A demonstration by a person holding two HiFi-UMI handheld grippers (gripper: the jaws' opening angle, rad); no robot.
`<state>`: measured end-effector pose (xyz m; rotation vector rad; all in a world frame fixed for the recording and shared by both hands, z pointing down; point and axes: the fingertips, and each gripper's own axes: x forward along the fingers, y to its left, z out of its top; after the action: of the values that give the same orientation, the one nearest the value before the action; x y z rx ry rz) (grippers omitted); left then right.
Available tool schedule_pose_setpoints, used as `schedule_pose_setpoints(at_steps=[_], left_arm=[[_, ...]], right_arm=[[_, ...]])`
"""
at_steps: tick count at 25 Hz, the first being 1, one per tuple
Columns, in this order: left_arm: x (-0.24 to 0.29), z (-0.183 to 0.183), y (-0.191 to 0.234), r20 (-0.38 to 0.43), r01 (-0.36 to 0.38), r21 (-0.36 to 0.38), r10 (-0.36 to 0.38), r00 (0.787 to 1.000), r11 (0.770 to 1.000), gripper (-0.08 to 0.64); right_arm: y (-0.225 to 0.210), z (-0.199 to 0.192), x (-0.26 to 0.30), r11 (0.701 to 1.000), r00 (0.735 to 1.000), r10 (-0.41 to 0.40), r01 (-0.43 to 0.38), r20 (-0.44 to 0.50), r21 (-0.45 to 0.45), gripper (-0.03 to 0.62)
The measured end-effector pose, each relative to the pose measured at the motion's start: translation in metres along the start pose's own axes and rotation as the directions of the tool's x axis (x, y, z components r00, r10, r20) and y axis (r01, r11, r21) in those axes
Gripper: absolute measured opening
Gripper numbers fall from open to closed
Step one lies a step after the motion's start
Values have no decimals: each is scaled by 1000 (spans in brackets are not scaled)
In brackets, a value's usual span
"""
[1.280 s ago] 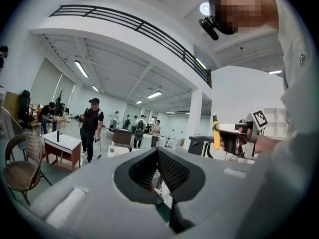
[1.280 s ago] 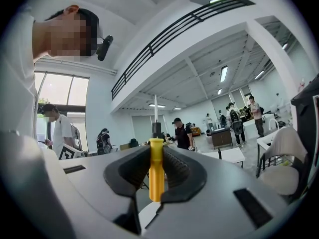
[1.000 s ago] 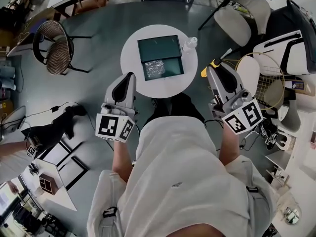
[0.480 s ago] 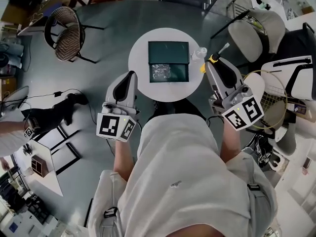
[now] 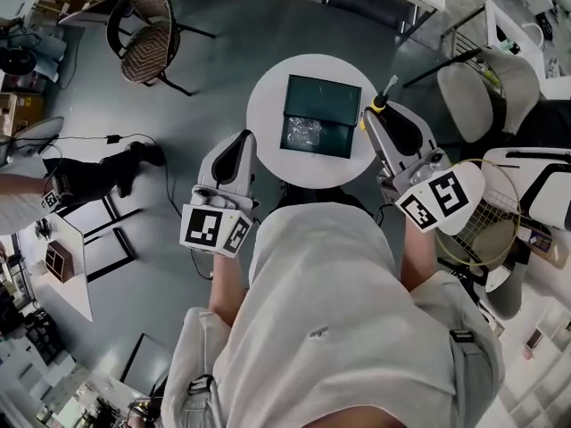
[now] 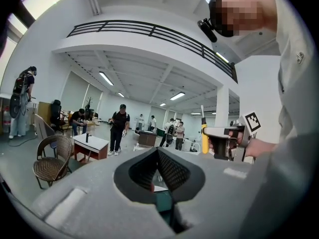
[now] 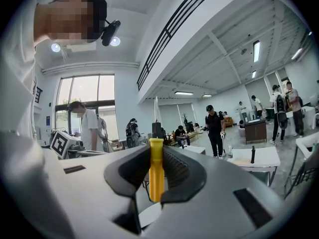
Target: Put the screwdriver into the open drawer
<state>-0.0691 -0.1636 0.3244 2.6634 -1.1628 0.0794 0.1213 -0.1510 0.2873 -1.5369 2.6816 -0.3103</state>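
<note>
A round white table (image 5: 268,105) carries a dark green drawer box (image 5: 323,101). Its drawer (image 5: 308,134) is pulled open toward me and holds something shiny and crinkled. My right gripper (image 5: 370,114) is shut on a yellow-handled screwdriver (image 5: 378,104) just off the table's right edge, with the shaft pointing up and away. The right gripper view shows the yellow handle (image 7: 156,168) upright between the jaws. My left gripper (image 5: 239,138) is shut and holds nothing, near the table's front left edge. The left gripper view also catches the screwdriver (image 6: 203,133).
A wicker chair (image 5: 147,32) stands at the far left and a pale chair (image 5: 482,83) at the right. A racket (image 5: 486,230) lies by my right side. A dark bundle and cables (image 5: 107,172) lie on the floor at the left. Several people stand in the hall.
The table and drawer box have shifted right in the head view and now lie between my two grippers. The right gripper still holds the screwdriver, now beside the table's right edge.
</note>
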Motion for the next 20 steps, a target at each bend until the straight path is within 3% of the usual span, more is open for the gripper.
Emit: schedule_pose_setpoints(at_steps=[12, 20], left_arm=[[-4, -11, 1, -32, -117, -16, 116, 993, 993, 11], [8, -26, -7, -63, -173, -42, 170, 983, 984, 11]], right_arm=[[-17, -62, 33, 995, 983, 89, -95, -162, -33, 81], [-28, -125, 42, 991, 945, 131, -136, -301, 2, 80]])
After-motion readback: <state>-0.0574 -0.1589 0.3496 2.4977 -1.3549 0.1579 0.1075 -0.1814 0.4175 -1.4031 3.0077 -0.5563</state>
